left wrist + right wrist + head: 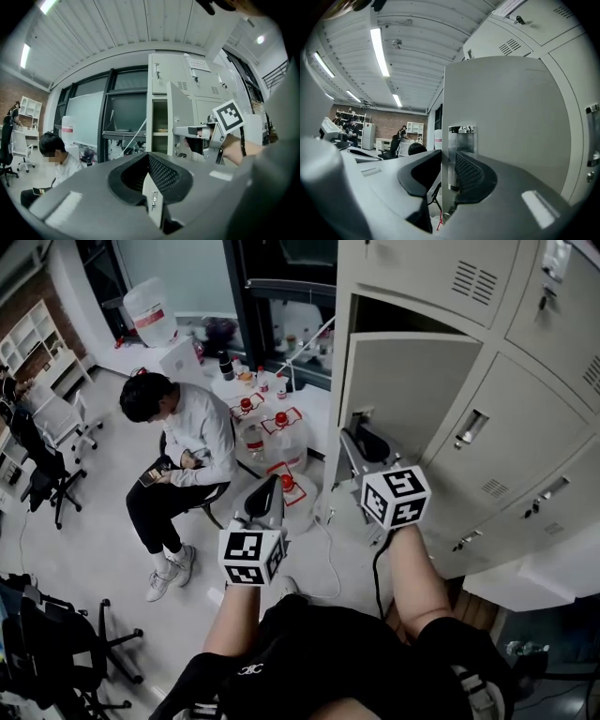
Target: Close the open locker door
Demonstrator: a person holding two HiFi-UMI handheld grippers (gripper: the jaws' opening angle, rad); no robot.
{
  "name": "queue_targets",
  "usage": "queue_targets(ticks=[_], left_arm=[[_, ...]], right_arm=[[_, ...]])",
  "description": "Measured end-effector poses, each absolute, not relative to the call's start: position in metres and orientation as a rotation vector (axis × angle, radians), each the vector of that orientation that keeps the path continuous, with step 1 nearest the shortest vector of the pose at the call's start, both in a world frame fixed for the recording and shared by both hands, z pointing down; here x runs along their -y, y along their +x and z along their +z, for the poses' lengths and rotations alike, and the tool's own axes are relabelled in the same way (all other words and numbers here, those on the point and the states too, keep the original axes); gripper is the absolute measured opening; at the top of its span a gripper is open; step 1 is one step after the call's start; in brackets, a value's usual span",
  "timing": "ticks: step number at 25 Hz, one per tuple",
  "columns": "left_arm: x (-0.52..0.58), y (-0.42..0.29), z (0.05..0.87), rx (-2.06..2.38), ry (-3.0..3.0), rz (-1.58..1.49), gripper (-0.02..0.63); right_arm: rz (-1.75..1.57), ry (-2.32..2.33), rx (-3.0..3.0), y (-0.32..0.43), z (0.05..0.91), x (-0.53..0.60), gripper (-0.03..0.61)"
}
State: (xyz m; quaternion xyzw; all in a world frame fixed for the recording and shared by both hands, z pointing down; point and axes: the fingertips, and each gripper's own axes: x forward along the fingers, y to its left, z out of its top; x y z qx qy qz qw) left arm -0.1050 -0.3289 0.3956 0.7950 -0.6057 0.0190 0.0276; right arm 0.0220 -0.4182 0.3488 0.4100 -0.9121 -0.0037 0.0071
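Locker door: flat pale-grey sheet metal, swung out from locker bank, directly ahead of right hand-held gripper. Only right gripper view shows jaws straddling door's free edge: shiny latch plate beside ribbed pad, sliver of gap, not clamped. Left gripper view alone shows open compartment behind door. Left hand-held gripper in air, left of right one; jaws slightly apart, empty.
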Motion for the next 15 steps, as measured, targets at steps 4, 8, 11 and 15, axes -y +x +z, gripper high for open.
queue_targets(ticks=[4,8,11,15], left_arm=[[0.358,-0.112,0.389,1.834,2.502,0.048,0.0],[0.383,-0.122,0.383,1.801,2.538,0.042,0.0],[0.398,-0.131,0.382,1.784,2.549,0.038,0.0],[0.414,-0.141,0.384,1.757,2.566,0.045,0.0]], right_arm=[[-0.01,1.34,2.819,0.014,0.349,0.443,0.101],[-0.018,1.418,2.774,0.008,0.349,0.468,0.087],[-0.013,1.488,2.739,0.007,0.348,0.487,0.078],[-0.011,1.561,2.703,0.006,0.347,0.506,0.071]])
